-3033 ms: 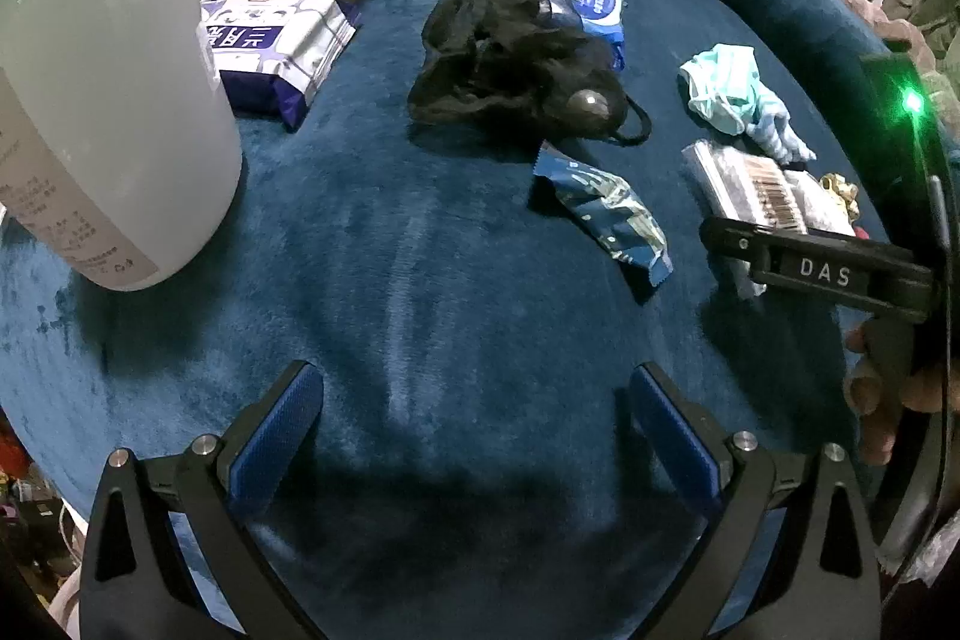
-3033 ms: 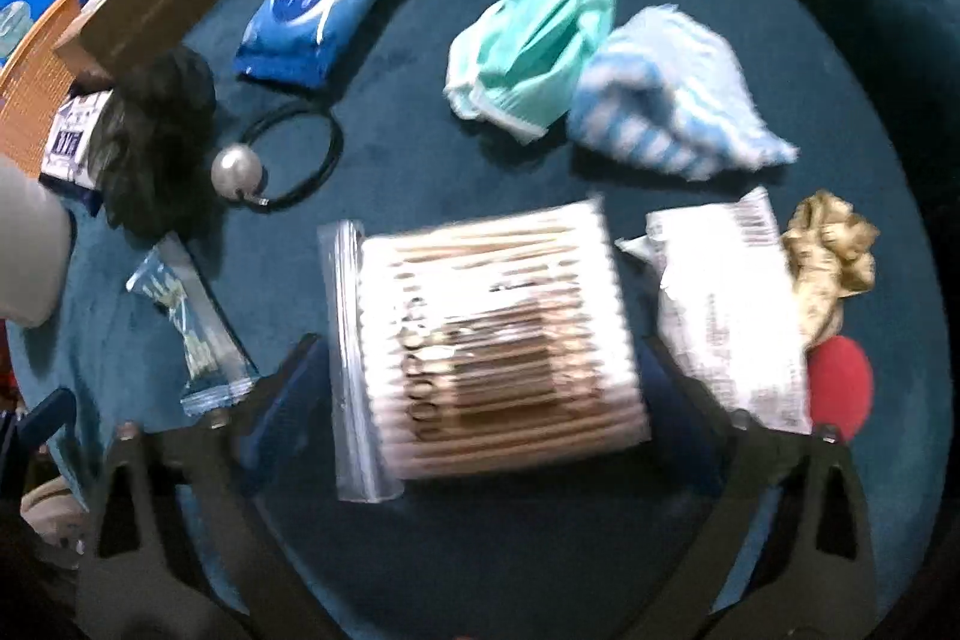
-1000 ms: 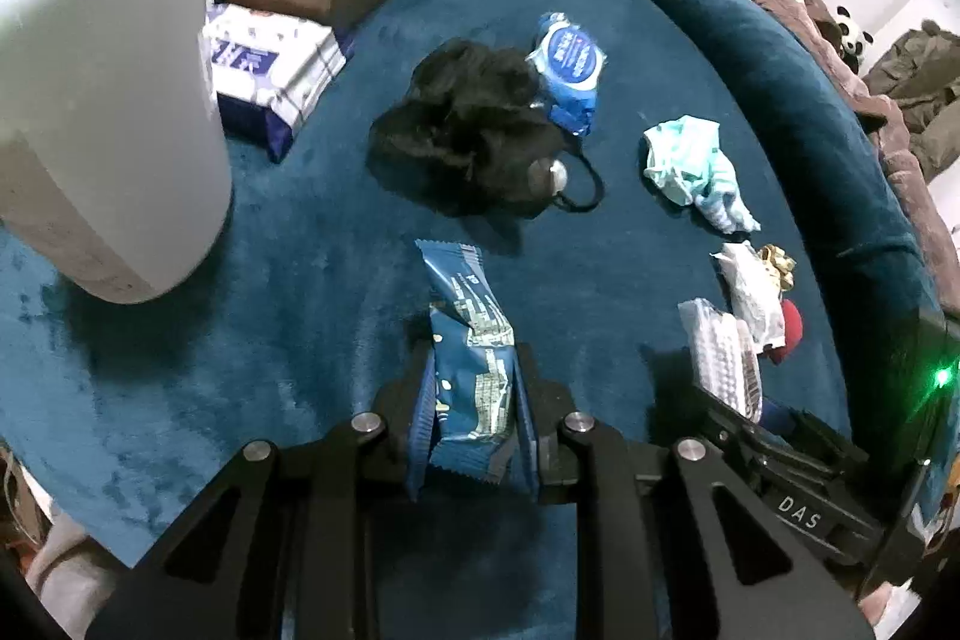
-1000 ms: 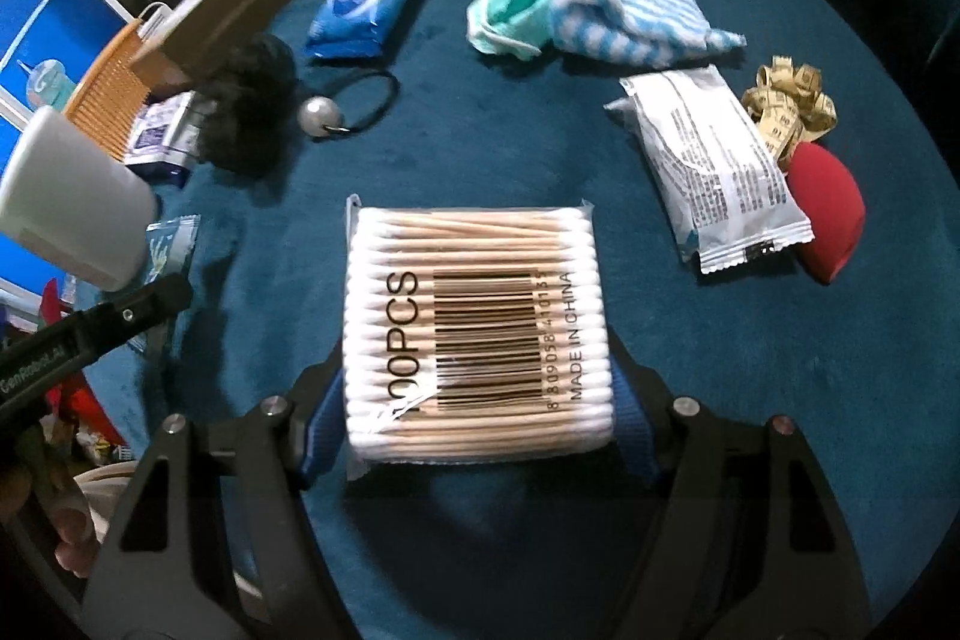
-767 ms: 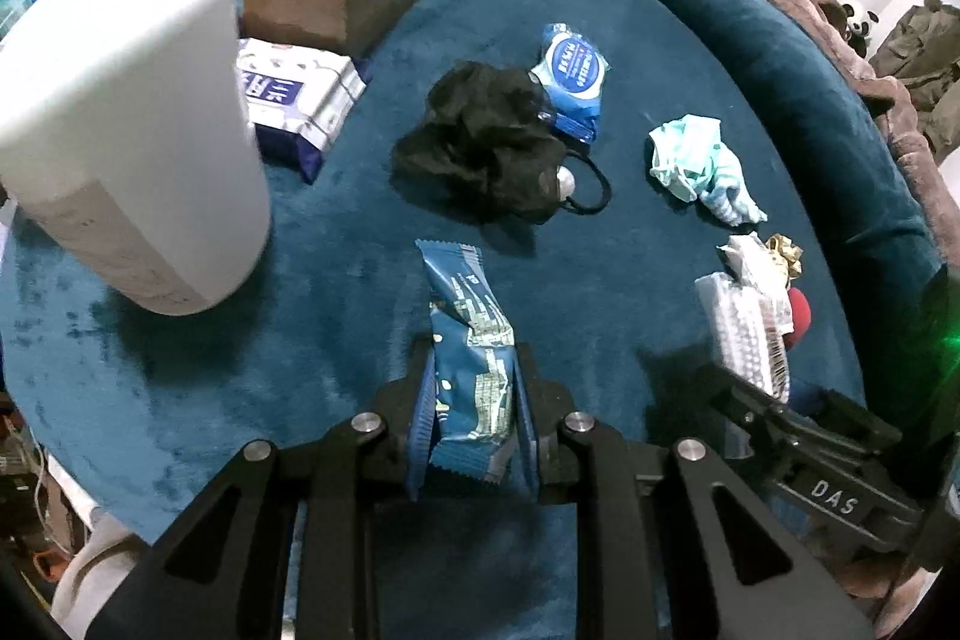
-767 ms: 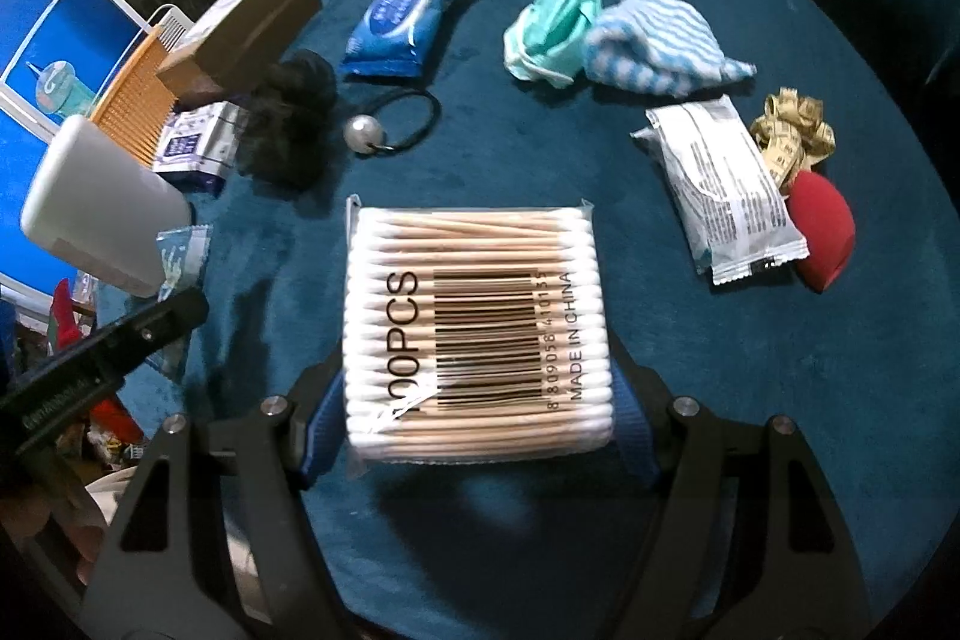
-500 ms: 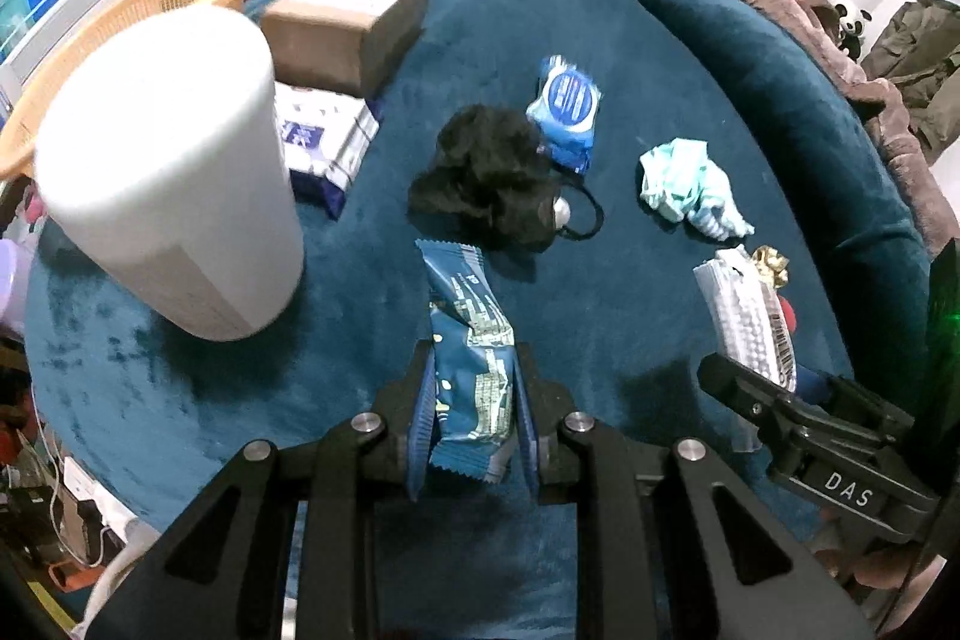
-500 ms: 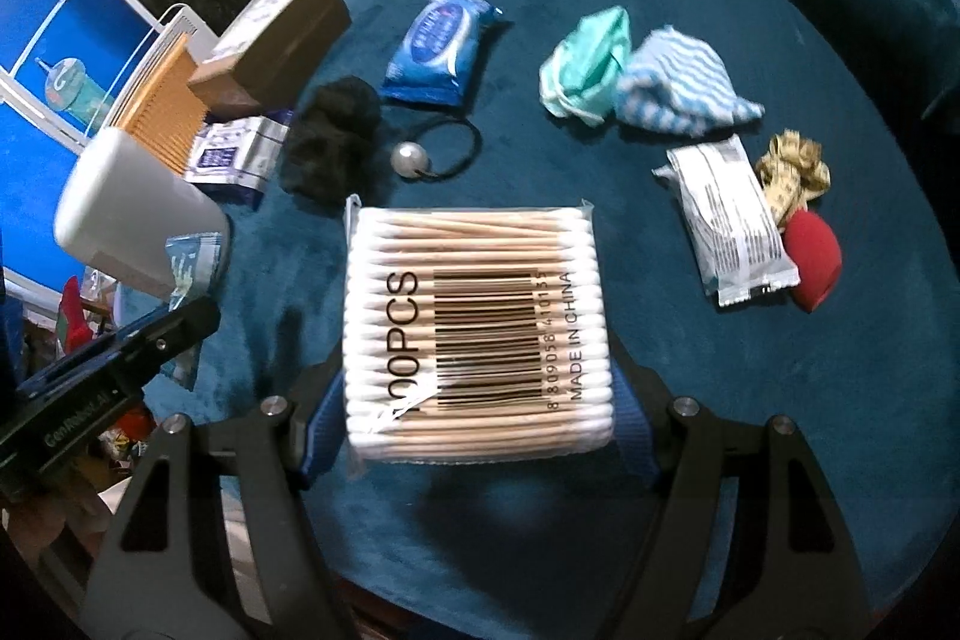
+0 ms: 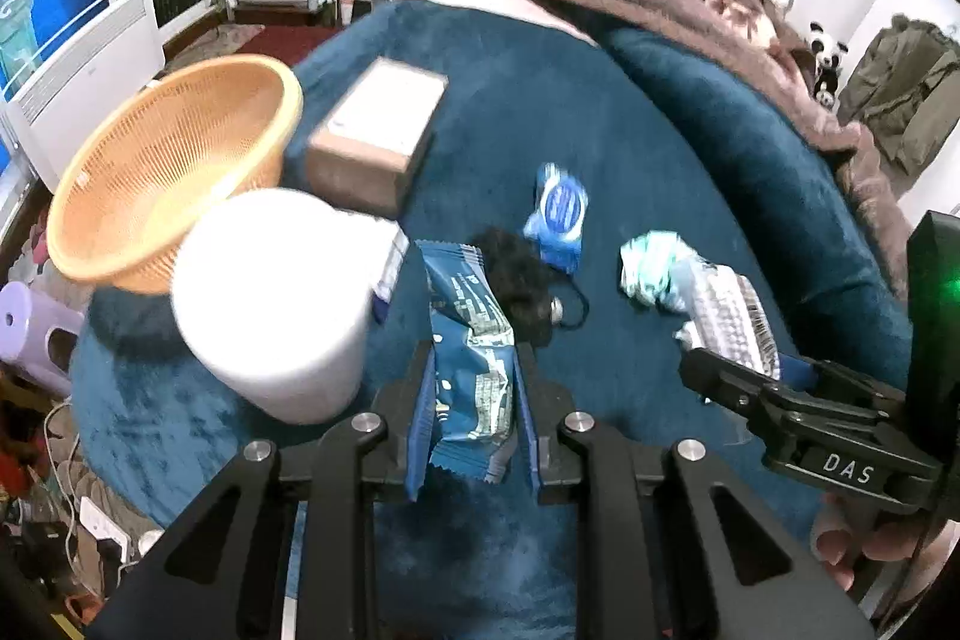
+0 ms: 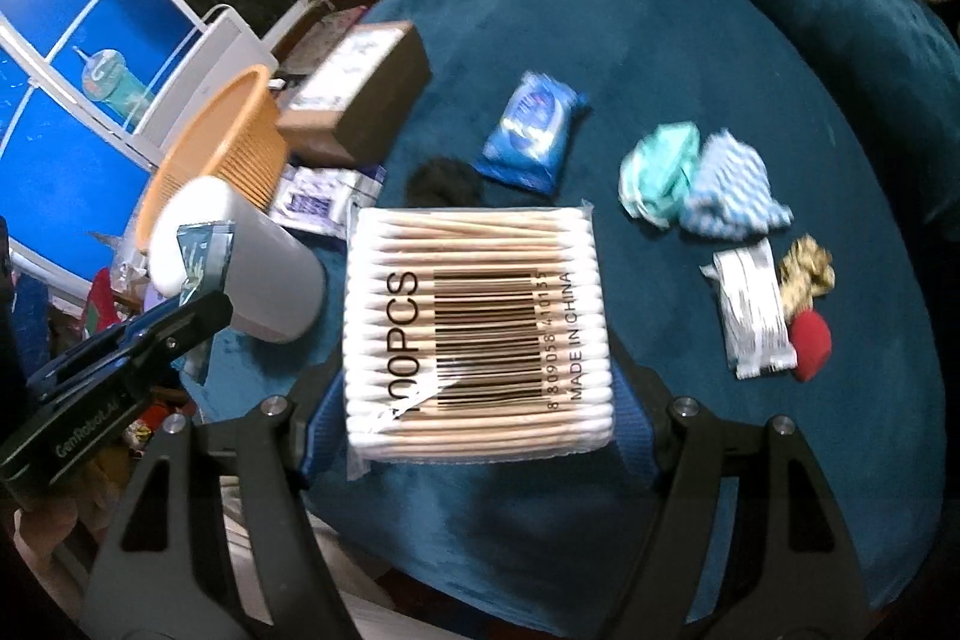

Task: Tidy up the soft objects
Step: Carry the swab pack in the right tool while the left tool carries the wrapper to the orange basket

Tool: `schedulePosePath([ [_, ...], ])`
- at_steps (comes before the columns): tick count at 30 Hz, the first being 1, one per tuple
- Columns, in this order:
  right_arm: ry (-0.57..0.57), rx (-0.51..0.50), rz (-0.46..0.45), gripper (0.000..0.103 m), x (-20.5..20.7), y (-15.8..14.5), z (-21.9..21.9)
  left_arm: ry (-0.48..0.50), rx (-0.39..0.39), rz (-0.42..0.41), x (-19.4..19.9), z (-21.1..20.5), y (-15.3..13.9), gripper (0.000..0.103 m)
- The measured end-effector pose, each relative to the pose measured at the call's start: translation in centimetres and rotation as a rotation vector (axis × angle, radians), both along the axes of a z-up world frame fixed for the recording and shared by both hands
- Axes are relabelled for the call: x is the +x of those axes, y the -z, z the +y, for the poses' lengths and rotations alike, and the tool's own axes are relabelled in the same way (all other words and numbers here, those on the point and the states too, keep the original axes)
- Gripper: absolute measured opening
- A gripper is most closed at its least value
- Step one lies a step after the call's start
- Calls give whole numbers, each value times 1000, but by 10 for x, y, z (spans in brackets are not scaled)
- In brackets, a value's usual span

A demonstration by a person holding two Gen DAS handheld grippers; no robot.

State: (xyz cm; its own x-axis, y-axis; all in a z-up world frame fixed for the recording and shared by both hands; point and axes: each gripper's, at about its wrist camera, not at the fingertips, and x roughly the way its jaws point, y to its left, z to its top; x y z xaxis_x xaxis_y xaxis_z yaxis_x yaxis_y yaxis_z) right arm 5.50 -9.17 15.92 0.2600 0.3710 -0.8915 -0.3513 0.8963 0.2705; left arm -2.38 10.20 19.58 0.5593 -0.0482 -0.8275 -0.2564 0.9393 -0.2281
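- The left tongs (image 9: 471, 400) point steeply downward, pads clamped on a blue snack packet (image 9: 471, 340).
- The right tongs (image 10: 477, 400) point steeply downward, gripping a cotton swab pack (image 10: 477, 334) widthwise.

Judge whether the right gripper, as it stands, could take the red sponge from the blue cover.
Probably not yet. The right gripper is already clamped on the cotton swab pack, so its jaws are full. The red sponge itself lies uncovered beside a white packet.
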Motion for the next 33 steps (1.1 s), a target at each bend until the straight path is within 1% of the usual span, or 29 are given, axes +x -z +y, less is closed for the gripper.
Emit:
schedulePosePath([
  [3, -24, 23, -14, 74, 7, -12, 17, -18, -3, -30, 0, 19, -16, 24],
  [7, -63, 64, -32, 74, 20, -26, 48, -63, -10, -57, -1, 50, -29, 24],
  [14, -164, 106, -60, 74, 31, -39, 110, -152, -26, -71, 0, 114, -37, 24],
  [18, -222, 126, -75, 74, 35, -43, 145, -212, -38, -73, 0, 154, -33, 24],
  [24, -285, 144, -79, 74, 42, -40, 195, -292, -46, -45, -1, 203, -16, 24],
  [28, -320, 152, -53, 74, 46, -36, 223, -327, -49, -22, 2, 227, -5, 24],
  [33, -352, 154, -12, 74, 51, -30, 251, -345, -61, 3, 10, 247, 6, 24],
])
